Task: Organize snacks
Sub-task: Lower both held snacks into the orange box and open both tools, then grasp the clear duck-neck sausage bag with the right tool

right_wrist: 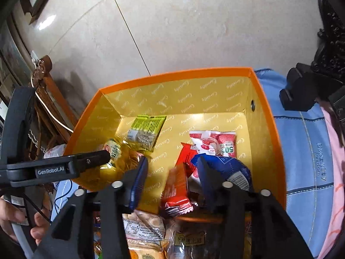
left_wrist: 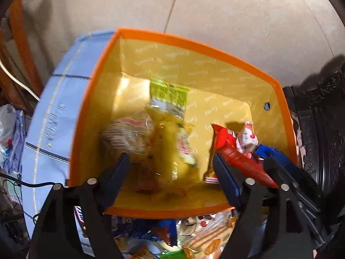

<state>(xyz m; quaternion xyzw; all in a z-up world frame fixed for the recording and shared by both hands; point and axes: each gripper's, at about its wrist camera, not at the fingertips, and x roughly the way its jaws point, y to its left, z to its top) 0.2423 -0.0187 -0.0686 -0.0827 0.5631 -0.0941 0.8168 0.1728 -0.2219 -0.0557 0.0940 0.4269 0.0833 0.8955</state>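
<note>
An orange box [left_wrist: 194, 47] with a yellow lining holds several snacks. In the left wrist view a green packet [left_wrist: 169, 93], a yellow packet [left_wrist: 172, 151] and a red packet [left_wrist: 235, 155] lie inside. My left gripper [left_wrist: 172, 170] is open over the box's near left part, holding nothing. In the right wrist view the box [right_wrist: 271, 129] shows a green packet [right_wrist: 146, 129], a red-white packet [right_wrist: 213, 142], an orange-red bar [right_wrist: 176, 187] and a blue packet [right_wrist: 228, 168]. My right gripper [right_wrist: 172, 172] is open above the bar. The left gripper's finger [right_wrist: 94, 158] reaches in from the left.
The box sits on a light blue cloth [left_wrist: 49, 116] over a tiled floor [right_wrist: 172, 21]. More snack packets [right_wrist: 142, 224] lie in front of the box's near wall [left_wrist: 168, 212]. Dark carved furniture [left_wrist: 323, 118] stands on the right, a wooden chair [right_wrist: 47, 99] on the left.
</note>
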